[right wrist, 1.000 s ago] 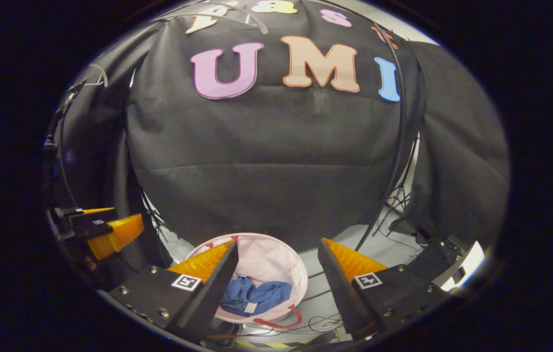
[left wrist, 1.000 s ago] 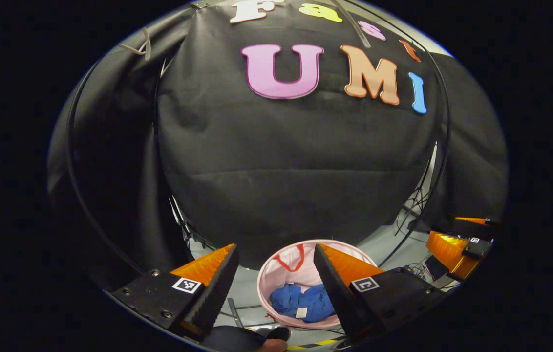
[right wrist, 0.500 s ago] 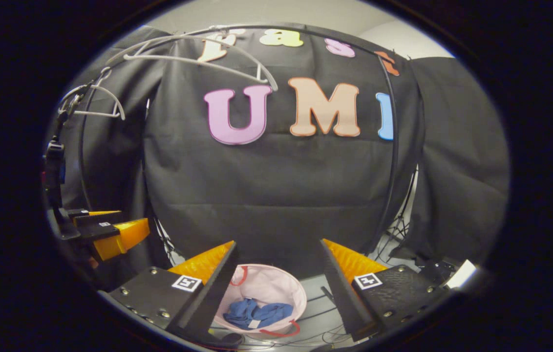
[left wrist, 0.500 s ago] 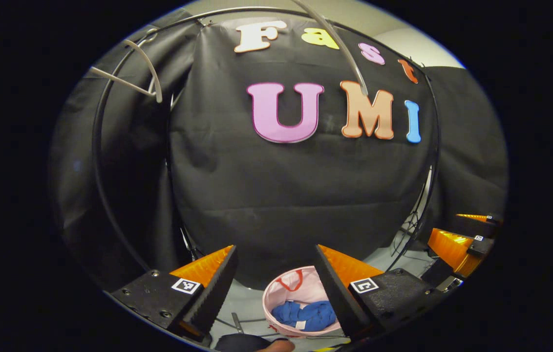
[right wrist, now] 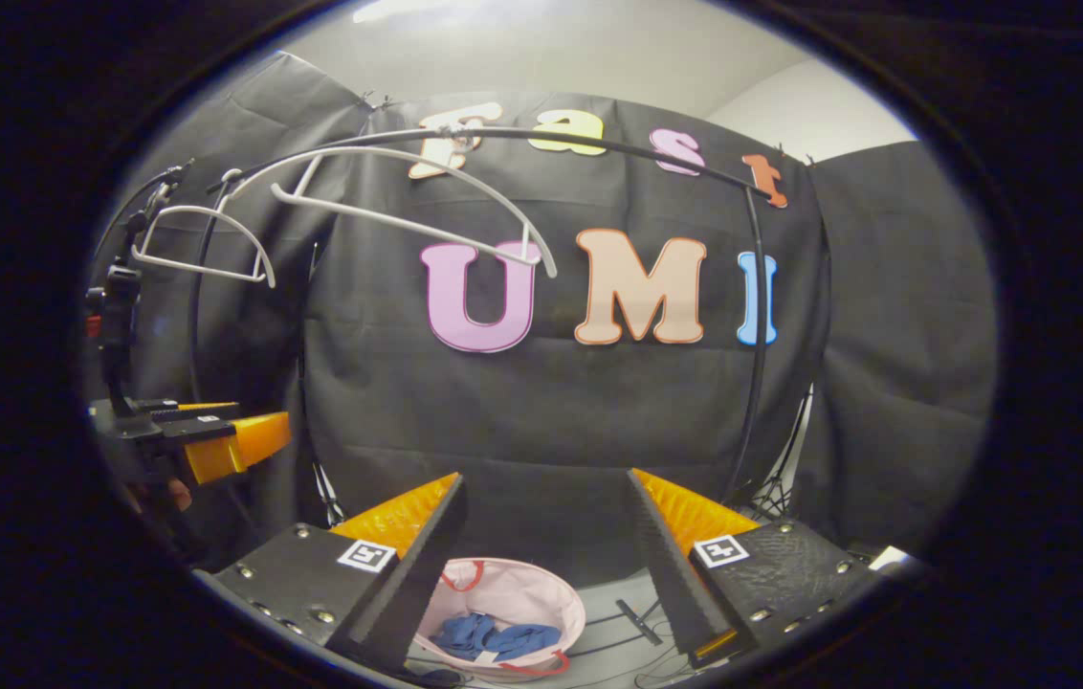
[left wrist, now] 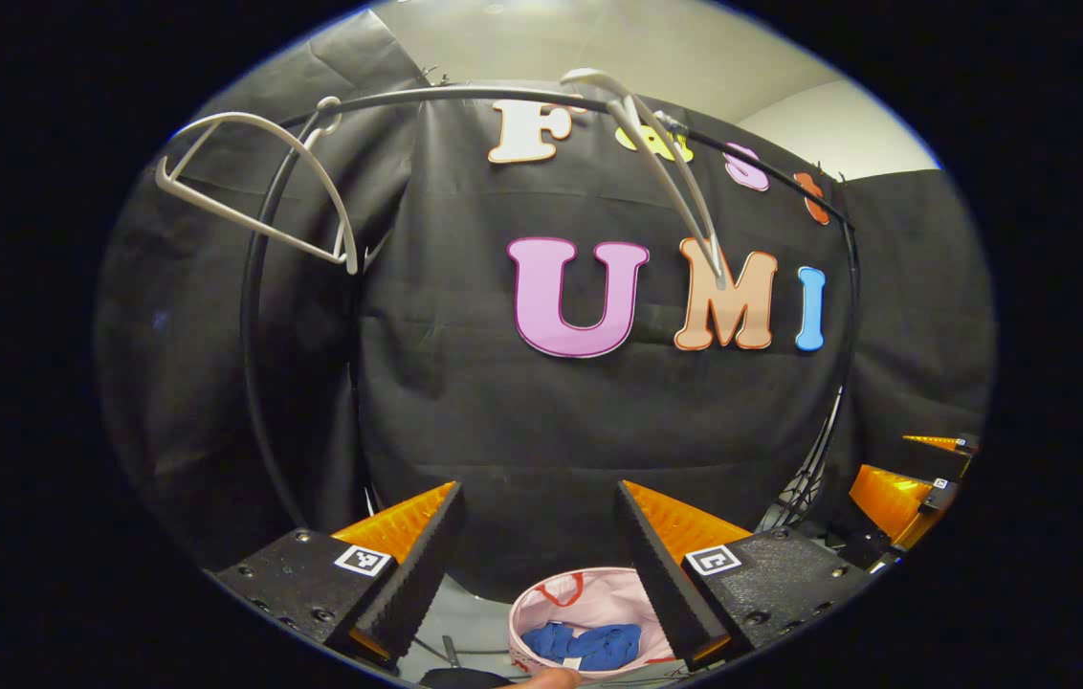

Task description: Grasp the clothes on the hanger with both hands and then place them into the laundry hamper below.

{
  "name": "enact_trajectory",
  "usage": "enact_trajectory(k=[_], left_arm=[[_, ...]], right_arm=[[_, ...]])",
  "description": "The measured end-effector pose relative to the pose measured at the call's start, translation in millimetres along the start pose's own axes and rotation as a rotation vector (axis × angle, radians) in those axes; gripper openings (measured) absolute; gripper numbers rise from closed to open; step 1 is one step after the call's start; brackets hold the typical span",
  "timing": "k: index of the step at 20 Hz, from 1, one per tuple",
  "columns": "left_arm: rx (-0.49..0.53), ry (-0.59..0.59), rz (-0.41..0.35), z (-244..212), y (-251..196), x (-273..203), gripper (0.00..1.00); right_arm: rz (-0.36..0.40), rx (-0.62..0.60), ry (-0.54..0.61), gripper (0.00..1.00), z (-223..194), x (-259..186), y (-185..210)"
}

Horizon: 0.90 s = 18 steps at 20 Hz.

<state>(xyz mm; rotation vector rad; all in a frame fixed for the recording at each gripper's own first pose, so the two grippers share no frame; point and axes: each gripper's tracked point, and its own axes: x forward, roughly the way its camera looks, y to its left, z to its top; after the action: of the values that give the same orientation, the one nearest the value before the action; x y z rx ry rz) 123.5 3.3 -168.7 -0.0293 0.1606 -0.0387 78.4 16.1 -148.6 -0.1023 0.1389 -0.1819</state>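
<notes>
While the blue clothes lie in the pink hamper far below, both the left gripper and right gripper are released, nothing between their fingers, under bare hangers.

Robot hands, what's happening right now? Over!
Left gripper open, right gripper open, both holding nothing. Blue clothes lie in the pink hamper. White hangers bare. Nothing in the way.

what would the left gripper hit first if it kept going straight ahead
Probably the black cloth wall: the open left gripper points at it, well above the pink laundry hamper. Nothing appears in between, though depth is unclear.
</notes>
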Motion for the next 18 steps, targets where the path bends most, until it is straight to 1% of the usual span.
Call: enact_trajectory(k=[1,2,3,4,5,6,10,13,14,16,18], left_arm=[[0.001,-0.027,0.008,9,5,-2,0.96],[0.002,-0.049,0.016,17,9,-3,0.93],[-0.002,-0.063,0.024,23,12,-6,0.93],[-0.011,-0.08,0.029,30,14,-8,0.93],[-0.019,-0.095,0.028,37,14,-11,0.93],[-0.023,-0.115,0.023,46,13,-14,0.93],[0.014,-0.175,0.014,73,10,-18,0.93],[0.027,-0.192,-0.013,83,-3,-23,0.93],[0.021,-0.194,-0.017,87,-5,-22,0.93],[0.006,-0.178,-0.016,84,-10,-21,0.92],[0.004,-0.148,-0.008,79,-13,-17,0.93]], right_arm=[[0.009,-0.001,-0.015,0.98,6,-4,0],[0.014,0.006,-0.03,0.96,10,-8,1],[0.016,0.015,-0.048,0.98,17,-11,-1],[0.015,0.023,-0.069,0.96,25,-15,-5],[0.008,0.031,-0.092,0.96,33,-20,-9],[-0.003,0.034,-0.115,0.99,39,-23,-14],[-0.035,0.018,-0.171,0.96,60,-36,-32],[-0.035,0.024,-0.216,0.96,80,-44,-39],[-0.04,0.02,-0.222,0.99,83,-46,-45],[-0.052,0.017,-0.223,0.99,85,-48,-51],[-0.045,0.021,-0.216,0.96,84,-47,-54]])
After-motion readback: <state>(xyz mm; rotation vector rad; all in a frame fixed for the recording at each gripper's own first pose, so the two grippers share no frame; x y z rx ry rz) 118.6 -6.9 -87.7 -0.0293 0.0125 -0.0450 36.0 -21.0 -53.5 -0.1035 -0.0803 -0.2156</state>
